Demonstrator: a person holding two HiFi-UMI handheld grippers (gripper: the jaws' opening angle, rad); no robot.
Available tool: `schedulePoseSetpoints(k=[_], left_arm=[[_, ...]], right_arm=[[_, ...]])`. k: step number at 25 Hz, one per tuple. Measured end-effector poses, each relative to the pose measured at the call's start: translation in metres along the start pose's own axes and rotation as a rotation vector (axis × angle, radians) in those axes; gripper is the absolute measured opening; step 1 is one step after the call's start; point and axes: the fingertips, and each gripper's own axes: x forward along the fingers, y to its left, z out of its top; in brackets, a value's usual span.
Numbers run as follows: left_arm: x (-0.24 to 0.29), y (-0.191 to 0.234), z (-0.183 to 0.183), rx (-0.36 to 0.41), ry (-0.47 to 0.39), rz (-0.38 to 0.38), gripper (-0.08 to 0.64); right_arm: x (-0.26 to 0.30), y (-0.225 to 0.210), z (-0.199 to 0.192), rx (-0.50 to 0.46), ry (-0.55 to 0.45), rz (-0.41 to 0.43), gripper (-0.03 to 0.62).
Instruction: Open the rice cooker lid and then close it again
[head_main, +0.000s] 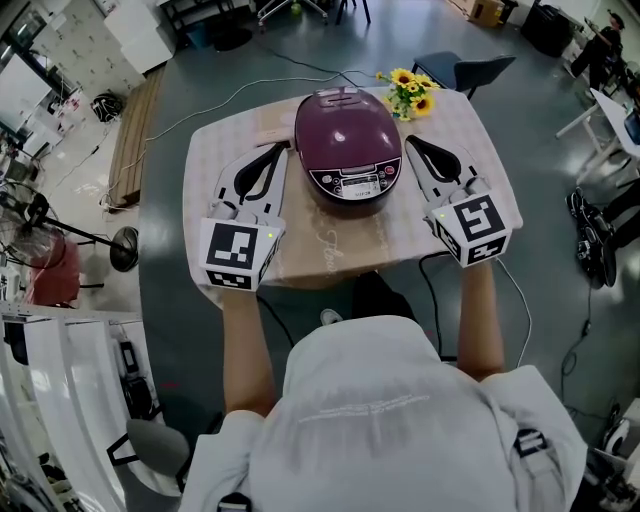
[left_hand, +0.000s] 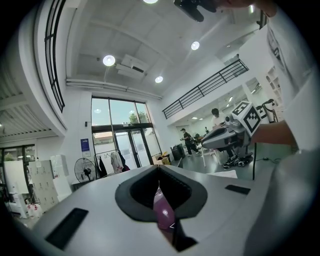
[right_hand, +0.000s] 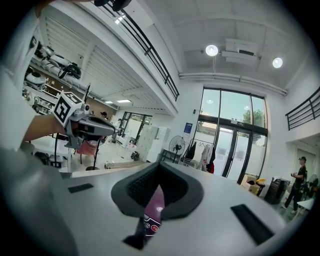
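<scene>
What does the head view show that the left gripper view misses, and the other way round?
Only the head view: the whole glossy purple rice cooker, lid shut, the yellow artificial sunflowers and the cloth-covered table. Only the left gripper view: tall glass entrance doors, a dark standing fan and round ceiling lights. Both: the right gripper and the cooker, a mere purple sliver past the shut jaws of the left gripper.

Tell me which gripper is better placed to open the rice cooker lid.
Left, narrowly. Both shut grippers flank the closed rice cooker about evenly, but the left gripper has bare table beside it, while the right gripper sits close to the yellow flowers.
</scene>
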Motion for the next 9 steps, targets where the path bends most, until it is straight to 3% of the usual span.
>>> schedulePoseSetpoints(k=[9], left_arm=[[0.0000, 0.0010, -0.0048, -0.010, 0.009, -0.003, 0.017]], right_arm=[[0.0045, 0.0026, -0.0056, 0.005, 0.010, 0.013, 0.026]])
